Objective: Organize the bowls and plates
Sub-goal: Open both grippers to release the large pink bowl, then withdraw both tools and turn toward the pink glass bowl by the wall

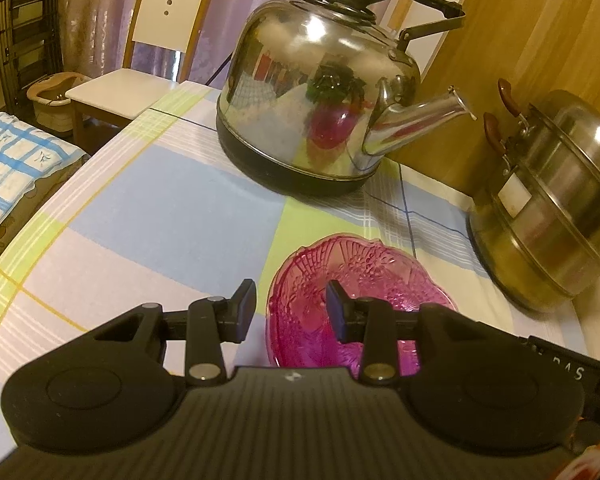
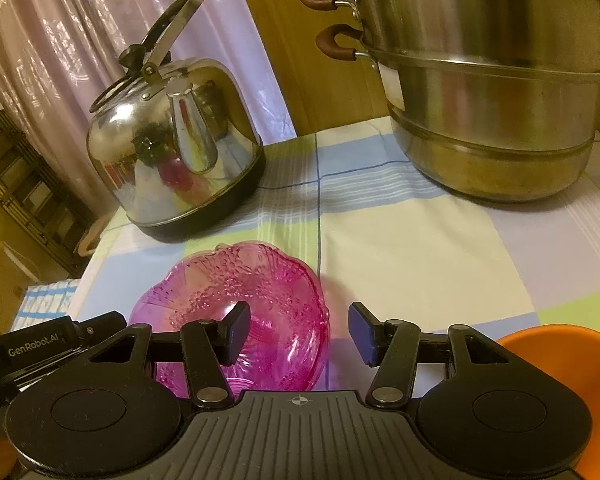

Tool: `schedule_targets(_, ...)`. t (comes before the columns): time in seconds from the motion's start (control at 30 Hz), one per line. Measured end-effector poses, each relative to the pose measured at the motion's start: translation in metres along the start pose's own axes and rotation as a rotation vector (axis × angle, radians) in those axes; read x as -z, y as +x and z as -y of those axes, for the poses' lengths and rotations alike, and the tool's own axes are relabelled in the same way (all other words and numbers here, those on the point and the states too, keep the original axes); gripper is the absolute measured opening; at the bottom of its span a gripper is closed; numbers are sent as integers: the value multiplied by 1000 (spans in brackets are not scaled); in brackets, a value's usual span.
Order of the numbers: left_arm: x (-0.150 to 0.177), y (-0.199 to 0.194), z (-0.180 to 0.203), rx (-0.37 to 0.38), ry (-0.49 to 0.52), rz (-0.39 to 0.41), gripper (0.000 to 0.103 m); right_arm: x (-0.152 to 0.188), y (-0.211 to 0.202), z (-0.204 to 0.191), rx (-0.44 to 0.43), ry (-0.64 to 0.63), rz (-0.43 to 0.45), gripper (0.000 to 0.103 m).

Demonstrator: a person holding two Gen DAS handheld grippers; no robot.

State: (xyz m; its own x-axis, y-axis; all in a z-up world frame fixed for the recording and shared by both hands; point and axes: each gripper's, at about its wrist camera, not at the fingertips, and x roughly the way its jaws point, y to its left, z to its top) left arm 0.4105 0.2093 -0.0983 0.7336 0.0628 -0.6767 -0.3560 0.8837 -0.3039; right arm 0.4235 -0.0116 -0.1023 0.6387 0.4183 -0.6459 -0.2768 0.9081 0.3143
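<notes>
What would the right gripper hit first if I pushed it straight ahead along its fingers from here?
Probably the pink glass bowl: the right gripper is open, and its left finger already overlaps the bowl's right rim. If it passes above that rim, bare tablecloth follows, with the kettle and steamer pot off to either side.

A table [image 2: 412,248] covered in a checked cloth of blue, green, cream and white is carrying everything here. A steel kettle [image 1: 316,92] is standing toward its far left, and a stacked steel steamer pot [image 2: 496,100] is sitting at the far right. A pink glass bowl [image 2: 236,312] is resting nearer, with an orange bowl [image 2: 572,364] lying at the near right.
</notes>
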Motion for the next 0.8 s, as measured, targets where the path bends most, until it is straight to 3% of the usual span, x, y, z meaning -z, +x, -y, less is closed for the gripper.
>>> schedule_targets(0.27,0,-4,4,-1,18,7,36,0,-5,-1,-3,-5,11,54)
schedule_targets(0.8,3,-54,23,-4,91,77,84,-1,-52,-10,-3,-55,92,55)
